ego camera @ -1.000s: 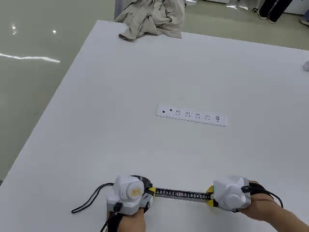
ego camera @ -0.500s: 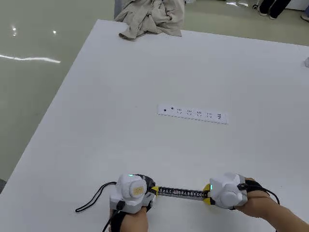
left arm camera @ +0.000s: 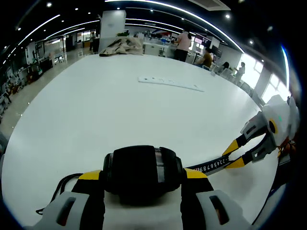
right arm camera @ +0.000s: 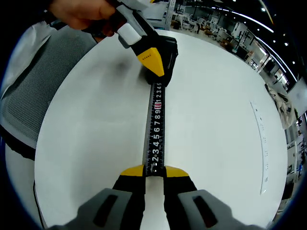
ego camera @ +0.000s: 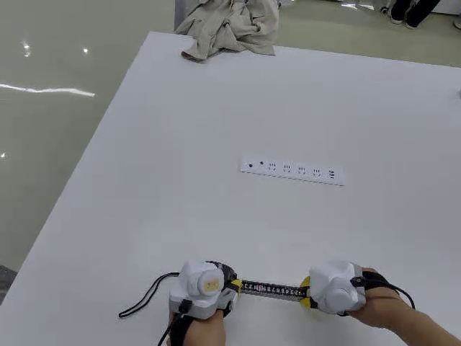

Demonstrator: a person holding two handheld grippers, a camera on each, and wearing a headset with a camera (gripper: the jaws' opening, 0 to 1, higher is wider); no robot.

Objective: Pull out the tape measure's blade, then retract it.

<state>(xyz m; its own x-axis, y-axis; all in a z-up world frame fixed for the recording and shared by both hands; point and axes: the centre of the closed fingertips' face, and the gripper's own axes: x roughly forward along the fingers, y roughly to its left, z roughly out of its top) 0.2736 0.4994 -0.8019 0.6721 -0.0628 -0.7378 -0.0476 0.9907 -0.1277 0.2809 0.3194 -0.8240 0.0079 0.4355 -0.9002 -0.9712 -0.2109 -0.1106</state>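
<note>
**Blade partly out**

The left gripper (left arm camera: 143,178) is clamping the case (right arm camera: 163,45) at the counter's (ego camera: 288,108) near edge. The right gripper (right arm camera: 154,171) is pinching the blade (right arm camera: 156,124) tip nearby. Retraction is probably coming next, which means easing the right gripper toward the case while keeping the blade straight.

Table (ego camera: 209,115): white, broad;
Power strip (ego camera: 292,171): white, flat at mid-table;
Cloth (ego camera: 227,27): beige, crumpled on the far edge;
Floor (ego camera: 57,108): glossy, reflecting lights
</note>
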